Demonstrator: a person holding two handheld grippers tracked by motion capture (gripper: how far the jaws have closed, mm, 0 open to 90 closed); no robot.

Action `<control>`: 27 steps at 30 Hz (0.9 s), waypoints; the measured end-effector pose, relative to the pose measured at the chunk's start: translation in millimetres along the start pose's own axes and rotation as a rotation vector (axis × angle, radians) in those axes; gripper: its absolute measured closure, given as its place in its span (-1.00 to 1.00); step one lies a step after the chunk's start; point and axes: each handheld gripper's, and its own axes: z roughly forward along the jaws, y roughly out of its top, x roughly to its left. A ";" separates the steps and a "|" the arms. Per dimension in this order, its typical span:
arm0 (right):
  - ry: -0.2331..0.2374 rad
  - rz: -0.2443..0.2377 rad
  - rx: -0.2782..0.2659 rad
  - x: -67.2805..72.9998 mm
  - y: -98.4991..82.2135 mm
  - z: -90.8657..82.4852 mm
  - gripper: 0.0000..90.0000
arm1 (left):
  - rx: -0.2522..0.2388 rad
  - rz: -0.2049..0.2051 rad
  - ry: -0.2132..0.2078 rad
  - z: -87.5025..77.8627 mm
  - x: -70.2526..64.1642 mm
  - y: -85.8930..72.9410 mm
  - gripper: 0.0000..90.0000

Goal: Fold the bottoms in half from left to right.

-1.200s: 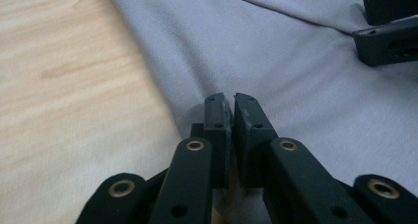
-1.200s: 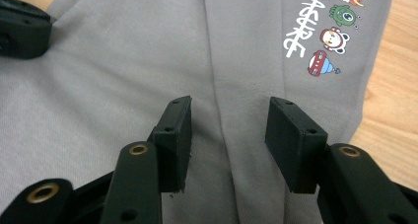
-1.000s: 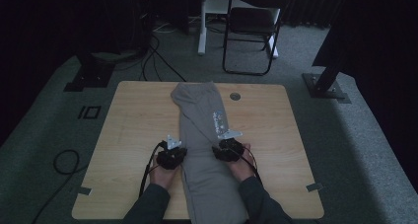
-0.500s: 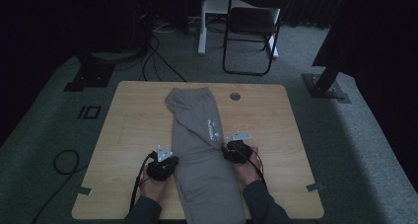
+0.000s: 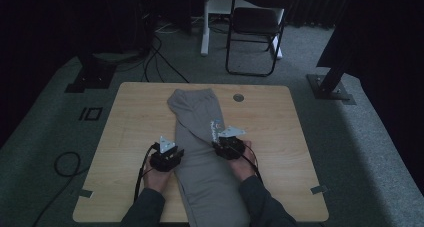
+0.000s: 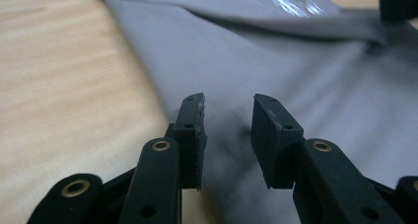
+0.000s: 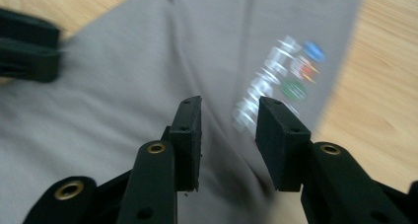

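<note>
On the light wooden surface (image 5: 130, 137) the folded grey cotton trousers (image 5: 205, 162) lie lengthwise. Left gripper (image 6: 226, 130) jaws just opened, empty; right gripper (image 7: 229, 135) jaws parted, probably empty, though blurred. Risk: a shallow re-grip pinches only the top layer, dragging the fold askew.

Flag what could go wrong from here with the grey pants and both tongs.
1. Both tongs stand open with no cloth pinched: the left tongs, which have just been opening, and the right tongs hover over the grey pants, so a shallow regrasp may catch one layer only.
2. The pants hang past the near edge of the table; a pull toward the person could drag them off.
3. The folded leg crosses diagonally, so uneven pulls may undo the fold.
</note>
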 end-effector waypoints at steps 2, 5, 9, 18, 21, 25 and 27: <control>0.014 -0.030 0.016 7.4 9.0 12.2 0.35 | 0.006 -0.003 0.010 6.6 4.3 6.4 0.47; -0.001 -0.081 0.041 16.5 19.8 31.4 0.26 | 0.018 -0.003 0.016 15.5 6.2 11.1 0.47; -0.015 -0.126 0.067 22.3 29.5 49.5 0.27 | 0.048 0.010 0.019 23.9 3.2 12.5 0.48; -0.057 0.073 0.060 -21.3 26.1 48.9 0.98 | 0.039 0.015 0.019 25.0 0.7 8.5 0.53; -0.097 0.176 0.057 -42.1 13.7 43.2 0.98 | 0.034 0.005 0.024 24.9 -0.6 7.6 0.53; -0.109 0.193 0.084 -51.0 -0.5 43.0 0.96 | 0.038 0.025 0.030 25.2 -5.7 7.6 0.53; -0.115 0.185 0.081 -50.2 -1.8 41.6 0.96 | 0.040 0.029 0.032 25.1 -6.7 7.6 0.53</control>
